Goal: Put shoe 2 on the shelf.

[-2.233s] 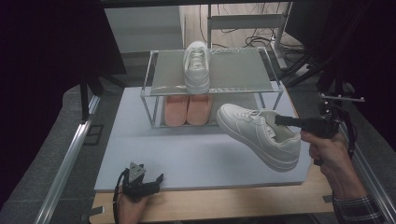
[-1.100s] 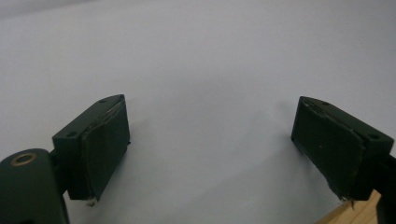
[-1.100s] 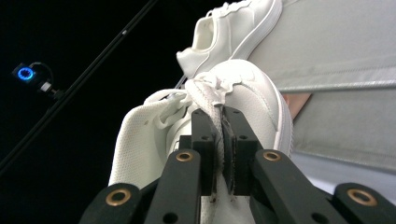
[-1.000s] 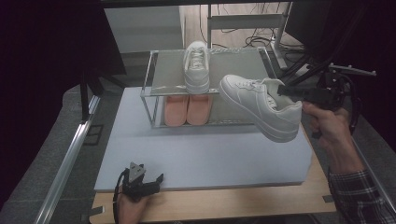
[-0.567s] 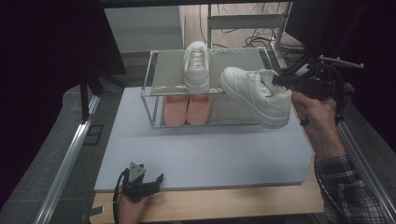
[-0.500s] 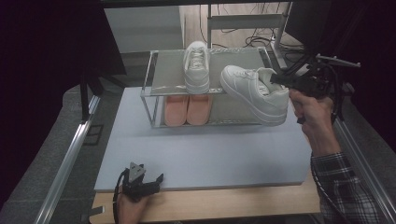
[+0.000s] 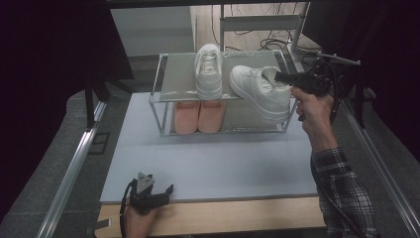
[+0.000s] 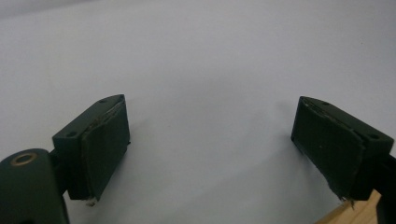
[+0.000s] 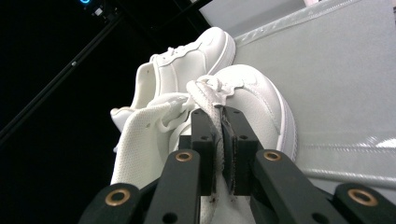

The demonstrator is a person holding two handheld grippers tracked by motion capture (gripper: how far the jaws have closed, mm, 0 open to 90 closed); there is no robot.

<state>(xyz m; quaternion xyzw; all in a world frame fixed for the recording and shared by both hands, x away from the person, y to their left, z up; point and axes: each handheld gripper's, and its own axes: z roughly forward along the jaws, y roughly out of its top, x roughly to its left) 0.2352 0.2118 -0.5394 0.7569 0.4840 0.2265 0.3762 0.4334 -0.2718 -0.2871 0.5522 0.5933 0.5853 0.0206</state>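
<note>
Up at the rack (image 7: 159,88), the right claw (image 7: 280,77) is clamped on a white shoe (image 7: 260,91), its jaws pinched nearly together on the collar at the heel, as the right gripper view shows, with the shoe (image 9: 243,102) hanging forward from the right claw (image 9: 222,140). That shoe hangs tilted at the rack's right end, its toe over the top shelf and its heel out past the front right corner; whether the sole touches the shelf cannot be told. A second white shoe (image 7: 208,69) stands flat on the top shelf just left of the held one, toe toward the rack's front, and in the right gripper view the second shoe (image 9: 187,60) lies just beyond the held one. Under the shelf, a pair of pink slippers (image 7: 199,117) sits side by side on the rack's lower level, left of centre. The rack stands at the far side of a pale mat (image 7: 218,158) on the counter (image 7: 237,218). Well in front of the rack, at the mat's near edge and to the left, the left claw (image 7: 168,191) rests low with its jaws spread wide and nothing between them; the left gripper view shows the mat (image 8: 201,70) bare between the pads (image 8: 105,144).
</note>
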